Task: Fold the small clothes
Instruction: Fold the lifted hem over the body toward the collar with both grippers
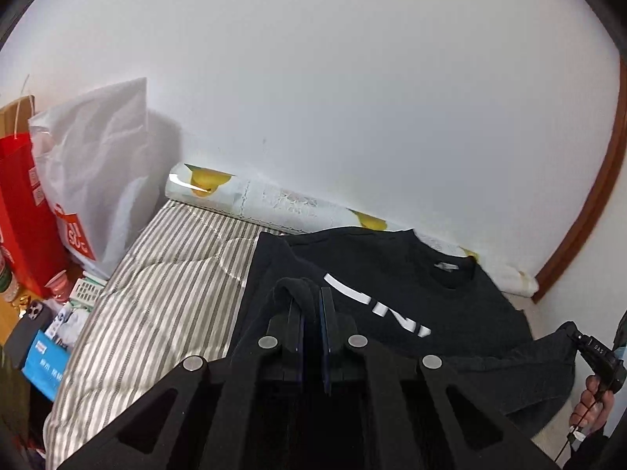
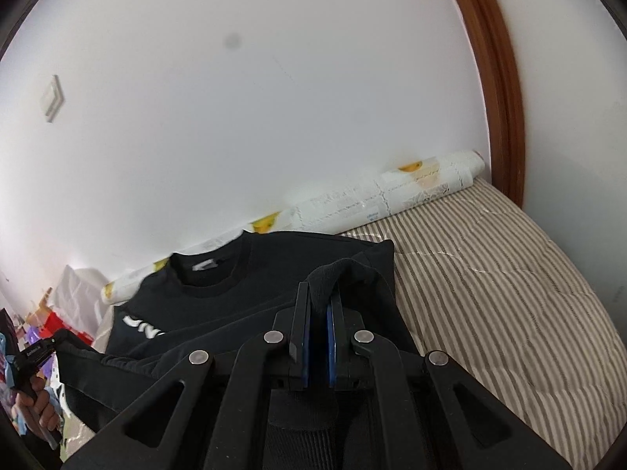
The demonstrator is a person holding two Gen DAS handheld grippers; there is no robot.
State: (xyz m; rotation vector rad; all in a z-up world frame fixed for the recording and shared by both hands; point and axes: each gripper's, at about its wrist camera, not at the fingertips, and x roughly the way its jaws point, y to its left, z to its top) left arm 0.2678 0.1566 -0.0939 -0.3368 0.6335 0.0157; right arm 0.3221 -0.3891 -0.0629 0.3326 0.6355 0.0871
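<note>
Nearest, the left gripper and right gripper each pinch a fold of the black sweatshirt, probably its hem corners. It lies toward twelve o'clock on the striped bed; next, lay the hem at the collar.

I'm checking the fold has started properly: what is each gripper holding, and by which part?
Both hold the black sweatshirt: the left gripper and the right gripper each pinch a bunched edge of it, apparently its lower hem corners.
</note>
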